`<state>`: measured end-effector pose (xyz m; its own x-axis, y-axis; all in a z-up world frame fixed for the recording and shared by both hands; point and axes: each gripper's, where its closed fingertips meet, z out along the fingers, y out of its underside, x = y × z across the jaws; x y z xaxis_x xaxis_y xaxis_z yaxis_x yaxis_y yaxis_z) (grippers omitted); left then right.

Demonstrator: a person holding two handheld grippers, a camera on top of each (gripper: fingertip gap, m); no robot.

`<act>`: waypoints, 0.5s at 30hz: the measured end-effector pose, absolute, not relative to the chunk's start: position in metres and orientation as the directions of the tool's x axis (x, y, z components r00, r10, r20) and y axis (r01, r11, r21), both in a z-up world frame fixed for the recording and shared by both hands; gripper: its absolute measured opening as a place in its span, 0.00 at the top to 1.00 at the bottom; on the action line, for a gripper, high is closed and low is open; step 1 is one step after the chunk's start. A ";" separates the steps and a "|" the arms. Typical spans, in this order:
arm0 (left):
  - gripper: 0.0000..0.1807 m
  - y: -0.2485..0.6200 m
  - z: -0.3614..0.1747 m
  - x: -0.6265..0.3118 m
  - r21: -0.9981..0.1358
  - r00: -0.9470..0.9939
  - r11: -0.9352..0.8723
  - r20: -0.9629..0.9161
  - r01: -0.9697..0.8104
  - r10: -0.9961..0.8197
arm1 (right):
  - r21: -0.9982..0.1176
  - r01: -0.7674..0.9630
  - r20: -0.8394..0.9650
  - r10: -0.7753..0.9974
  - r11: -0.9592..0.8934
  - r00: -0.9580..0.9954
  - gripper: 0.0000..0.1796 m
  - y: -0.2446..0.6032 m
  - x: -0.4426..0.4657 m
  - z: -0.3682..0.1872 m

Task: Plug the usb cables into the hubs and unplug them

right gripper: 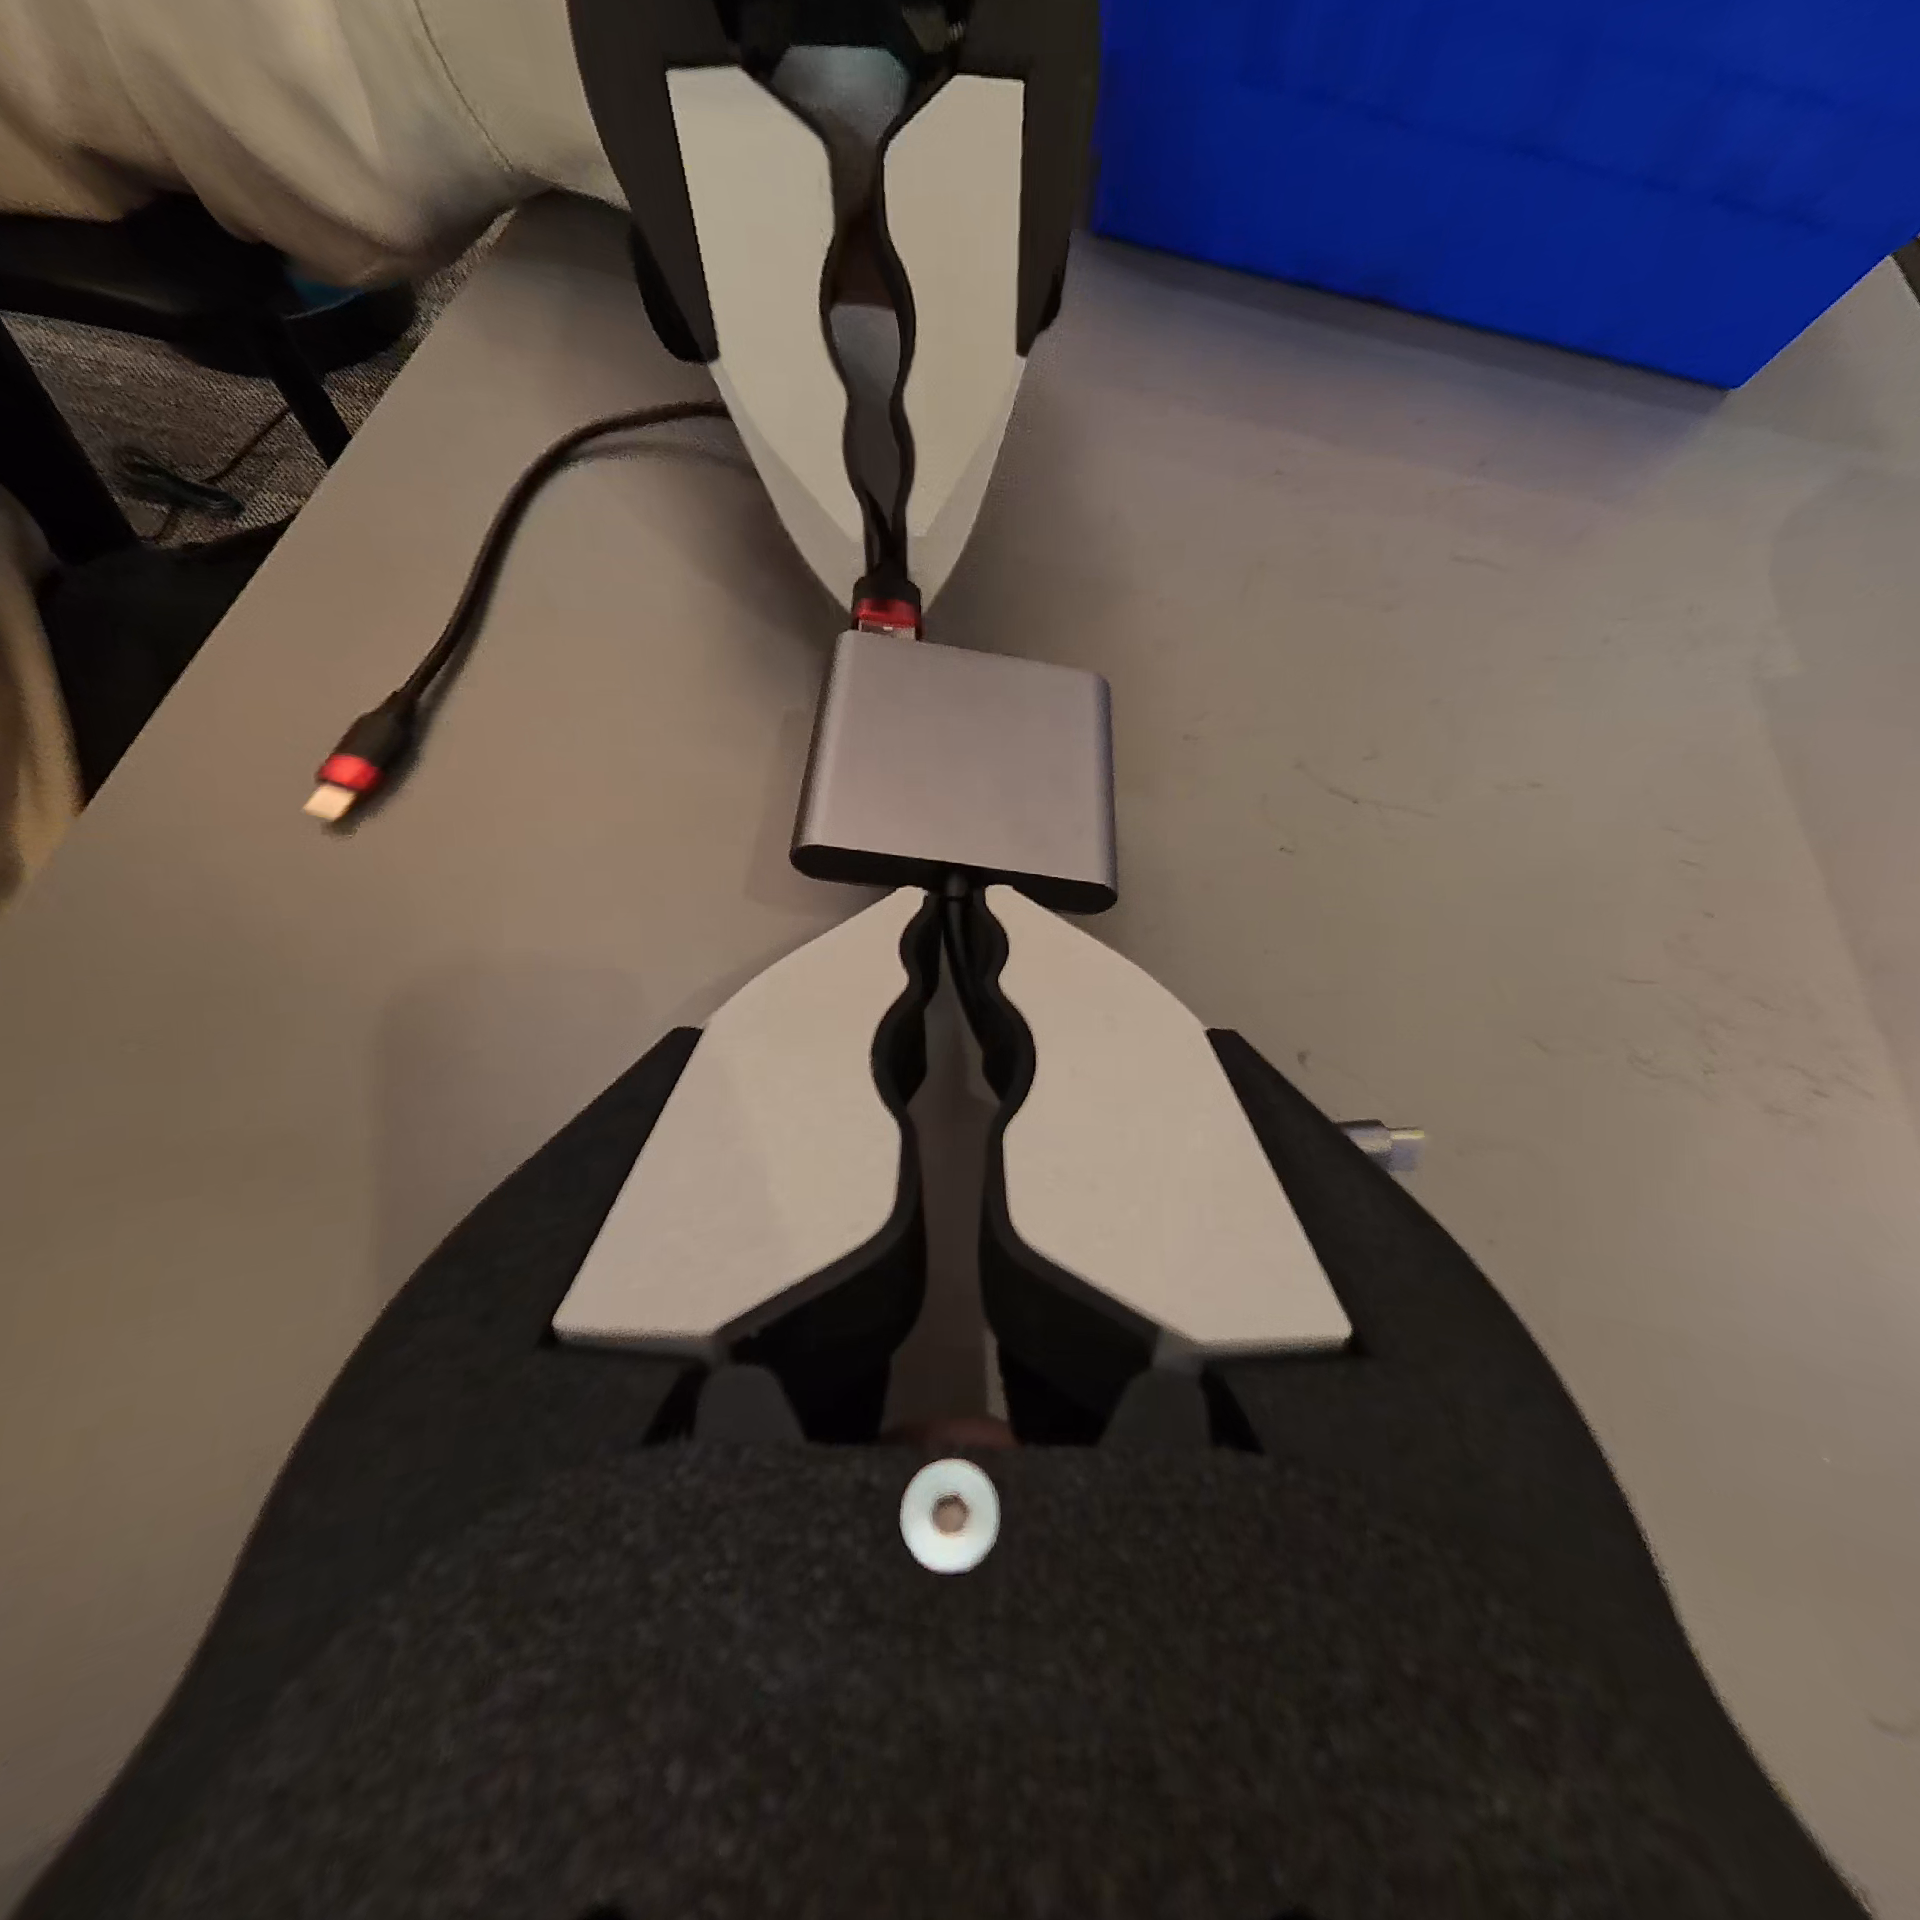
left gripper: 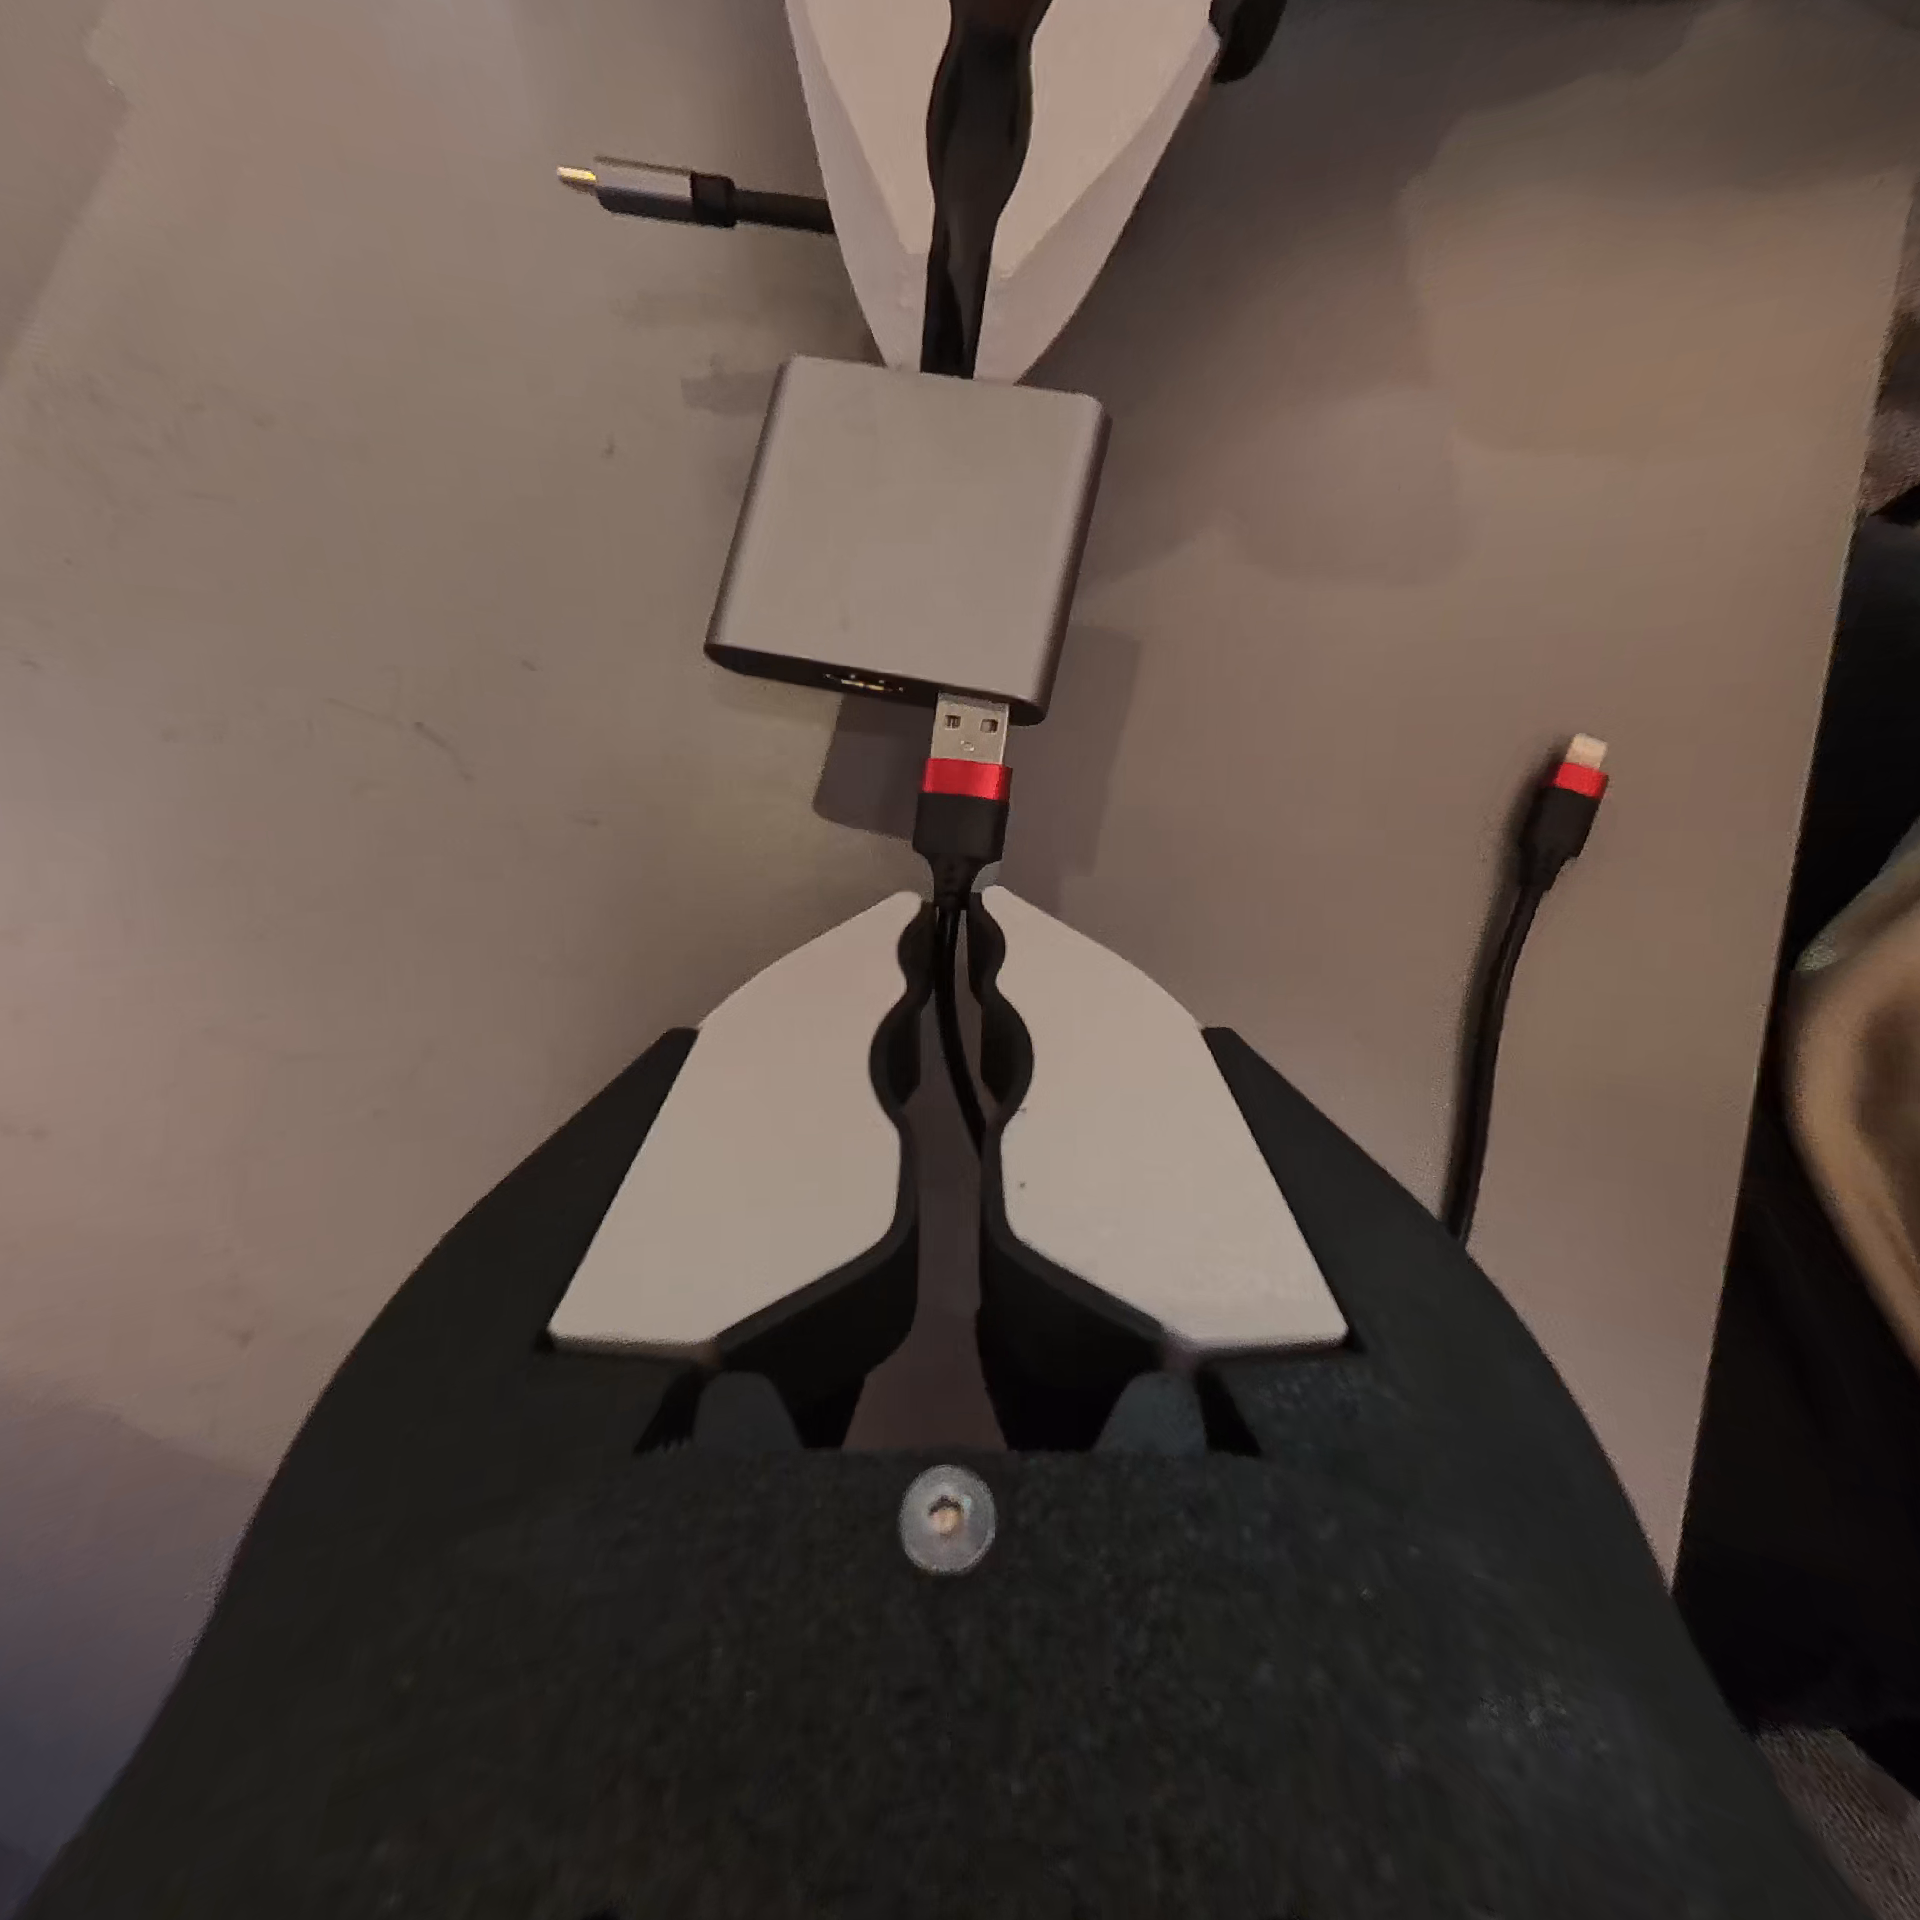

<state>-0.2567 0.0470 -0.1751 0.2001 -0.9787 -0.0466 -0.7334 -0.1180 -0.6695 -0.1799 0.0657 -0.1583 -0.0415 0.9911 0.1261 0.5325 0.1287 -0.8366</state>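
Observation:
A grey square USB hub (left gripper: 904, 540) lies on the grey table (left gripper: 364, 727). My left gripper (left gripper: 951, 899) is shut on the black cable just behind a red-collared USB-A plug (left gripper: 968, 758). The plug's metal tip is at the port in the hub's near face, with most of the metal shell still showing. My right gripper (right gripper: 951, 899) is shut on the hub's own black cable (right gripper: 954, 894) right where it leaves the hub (right gripper: 956, 769). The two grippers face each other across the hub; the left gripper (right gripper: 888, 582) also shows in the right wrist view.
The red cable's other plug (left gripper: 1574, 790) lies loose near the table's edge, also in the right wrist view (right gripper: 353, 774). The hub's grey USB-C plug (left gripper: 634, 192) lies beside the right gripper. A blue box (right gripper: 1507, 156) stands at the table's back. A person's light clothing (right gripper: 260, 114) is beyond the edge. The tips of one gripper are about 9 centimetres away from the tips of the other.

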 end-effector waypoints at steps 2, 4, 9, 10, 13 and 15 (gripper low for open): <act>0.97 0.046 -0.169 -0.255 -0.705 0.197 -0.120 -0.029 -0.699 -0.980 | -0.851 0.511 0.113 0.993 0.119 -0.043 0.97 0.065 -0.179 -0.155; 0.97 0.044 -0.162 -0.255 -0.736 0.194 -0.118 -0.018 -0.667 -0.981 | -0.871 0.480 0.095 0.994 0.106 -0.046 0.97 0.064 -0.180 -0.150; 0.98 0.039 -0.146 -0.255 -0.771 0.183 -0.127 0.015 -0.623 -0.983 | -0.901 0.425 0.064 0.996 0.083 -0.059 0.97 0.060 -0.181 -0.141; 0.98 0.039 -0.145 -0.255 -0.769 0.182 -0.126 0.014 -0.626 -0.983 | -0.901 0.425 0.063 0.996 0.084 -0.062 0.97 0.060 -0.182 -0.141; 0.98 0.035 -0.144 -0.256 -0.763 0.169 -0.125 0.021 -0.634 -0.985 | -0.903 0.421 0.061 0.996 0.085 -0.070 0.97 0.058 -0.183 -0.140; 0.98 0.034 -0.142 -0.256 -0.761 0.161 -0.125 0.026 -0.637 -0.987 | -0.897 0.433 0.064 0.995 0.089 -0.072 0.97 0.058 -0.183 -0.142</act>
